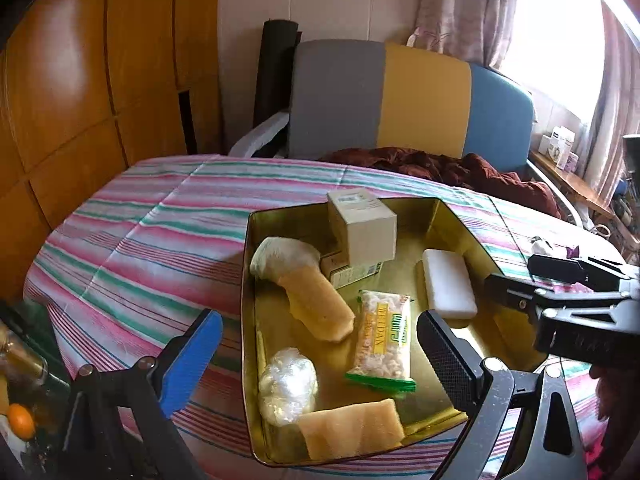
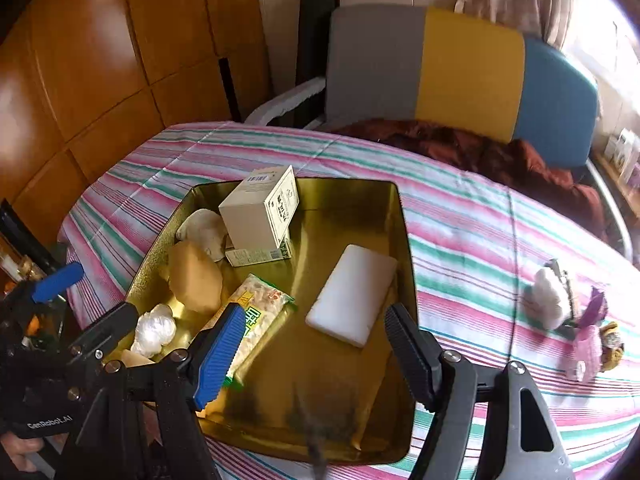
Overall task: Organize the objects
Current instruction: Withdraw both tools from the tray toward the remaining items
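I saw the tin (image 2: 404,240) on the bed (image 2: 480,232). In it, the box (image 2: 256,212) stood behind the snack packet (image 2: 260,308), the block (image 2: 352,296) to their right.

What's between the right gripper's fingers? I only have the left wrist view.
Observer: Nothing. The right gripper is open, over bare floor of the gold tin, just this side of the white block.
Operator: Anything still outside the tin on that side?
Observer: Yes. On the striped cloth, right of the tin, there's a white fluffy thing with a small pink toy beside it.
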`<state>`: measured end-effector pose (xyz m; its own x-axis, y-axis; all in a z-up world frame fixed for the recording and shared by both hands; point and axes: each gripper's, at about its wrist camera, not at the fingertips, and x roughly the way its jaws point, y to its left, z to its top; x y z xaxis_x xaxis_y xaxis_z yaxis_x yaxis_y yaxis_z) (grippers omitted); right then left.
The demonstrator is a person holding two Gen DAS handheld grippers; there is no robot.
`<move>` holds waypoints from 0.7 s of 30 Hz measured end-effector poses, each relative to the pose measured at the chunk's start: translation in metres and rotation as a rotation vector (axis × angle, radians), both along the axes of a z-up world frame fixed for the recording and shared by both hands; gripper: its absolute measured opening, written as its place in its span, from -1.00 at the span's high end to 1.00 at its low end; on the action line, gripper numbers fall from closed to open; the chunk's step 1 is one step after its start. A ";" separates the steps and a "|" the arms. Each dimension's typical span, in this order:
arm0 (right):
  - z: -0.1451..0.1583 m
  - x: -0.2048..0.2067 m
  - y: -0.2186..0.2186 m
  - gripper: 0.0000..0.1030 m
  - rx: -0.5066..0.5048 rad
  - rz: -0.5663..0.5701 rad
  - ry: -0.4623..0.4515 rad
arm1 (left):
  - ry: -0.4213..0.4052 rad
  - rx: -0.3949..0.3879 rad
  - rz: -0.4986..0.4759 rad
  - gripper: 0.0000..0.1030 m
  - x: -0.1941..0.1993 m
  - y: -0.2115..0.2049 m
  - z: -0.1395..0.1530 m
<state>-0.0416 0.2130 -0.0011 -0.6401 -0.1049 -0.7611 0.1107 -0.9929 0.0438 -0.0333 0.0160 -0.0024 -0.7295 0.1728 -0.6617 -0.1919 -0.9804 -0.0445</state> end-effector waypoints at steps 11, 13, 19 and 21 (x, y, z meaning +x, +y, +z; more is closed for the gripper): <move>0.007 0.021 0.010 -0.48 0.078 -0.060 0.081 | -0.005 0.007 -0.019 -0.92 0.014 0.013 0.001; 0.006 0.022 0.014 -0.48 0.075 -0.072 0.082 | -0.009 0.006 -0.021 -0.92 0.016 0.015 0.000; 0.003 0.028 0.024 -0.48 0.073 -0.098 0.087 | -0.023 -0.007 -0.032 -0.92 0.017 0.023 -0.003; 0.002 0.029 0.031 -0.48 0.068 -0.111 0.086 | -0.023 -0.016 -0.036 -0.92 0.018 0.026 -0.003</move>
<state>-0.0123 0.2435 0.0008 -0.7082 0.0202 -0.7057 0.0008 -0.9996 -0.0293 -0.0158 0.0422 -0.0054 -0.7078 0.1883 -0.6809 -0.2264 -0.9734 -0.0339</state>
